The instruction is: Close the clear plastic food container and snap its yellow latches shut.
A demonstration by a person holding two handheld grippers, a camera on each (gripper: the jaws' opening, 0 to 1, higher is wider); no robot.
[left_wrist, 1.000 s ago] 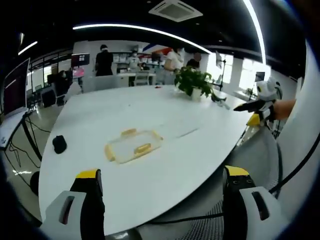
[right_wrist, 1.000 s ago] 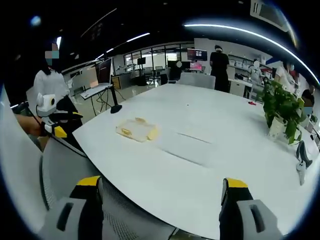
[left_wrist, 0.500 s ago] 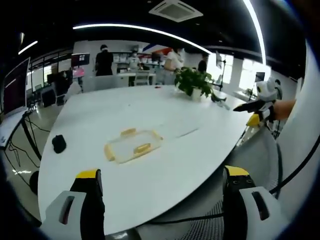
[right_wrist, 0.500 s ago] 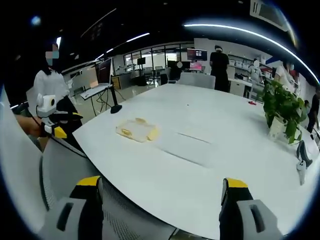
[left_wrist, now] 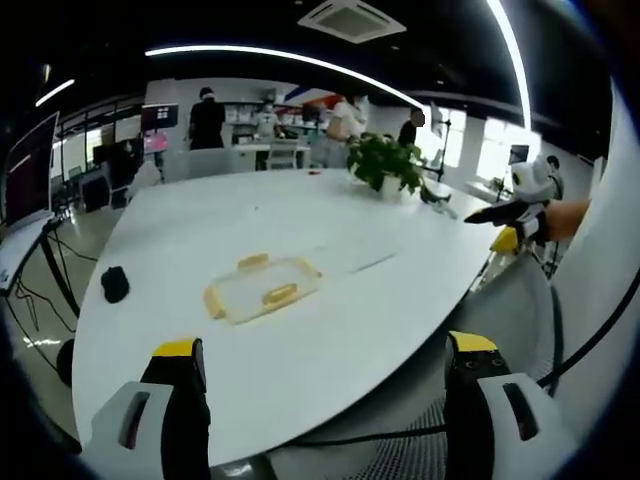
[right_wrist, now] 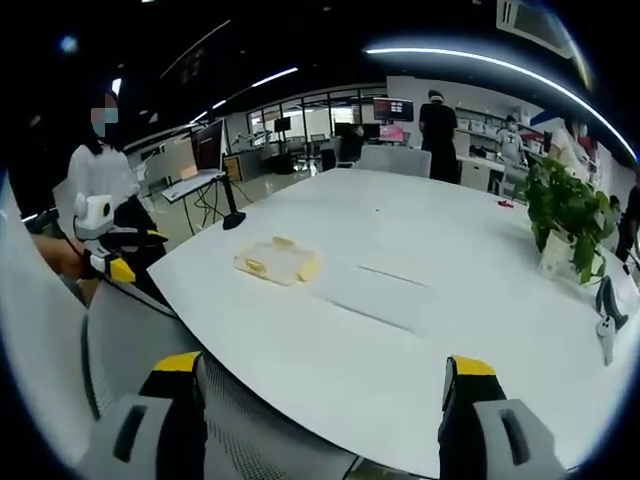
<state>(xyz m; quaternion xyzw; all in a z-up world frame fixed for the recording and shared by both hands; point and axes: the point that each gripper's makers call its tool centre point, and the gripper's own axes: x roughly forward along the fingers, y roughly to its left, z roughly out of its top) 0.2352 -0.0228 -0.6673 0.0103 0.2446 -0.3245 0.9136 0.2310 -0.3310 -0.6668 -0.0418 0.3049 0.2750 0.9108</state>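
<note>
Clear plastic food container (left_wrist: 257, 291) with yellow latches (left_wrist: 279, 294) lies flat on white bench (left_wrist: 330, 330), well apart from both grippers.

Left gripper (left_wrist: 325, 365): jaws spread wide, nothing between; container at about 11 o'clock ahead of it. Right gripper (right_wrist: 320, 385): jaws apart too, empty; container (right_wrist: 276, 261) at 11 o'clock.

Potted plant (left_wrist: 388, 165) farther on bench at 1 o'clock in left gripper view, black object (left_wrist: 113, 283) near bench edge at 10 o'clock.

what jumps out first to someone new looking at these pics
A clear food container with yellow latches lies alone on the big white table, out ahead of both open tongs. A leafy potted plant stands near the table's far edge, and a small black object lies near its left edge.
</note>
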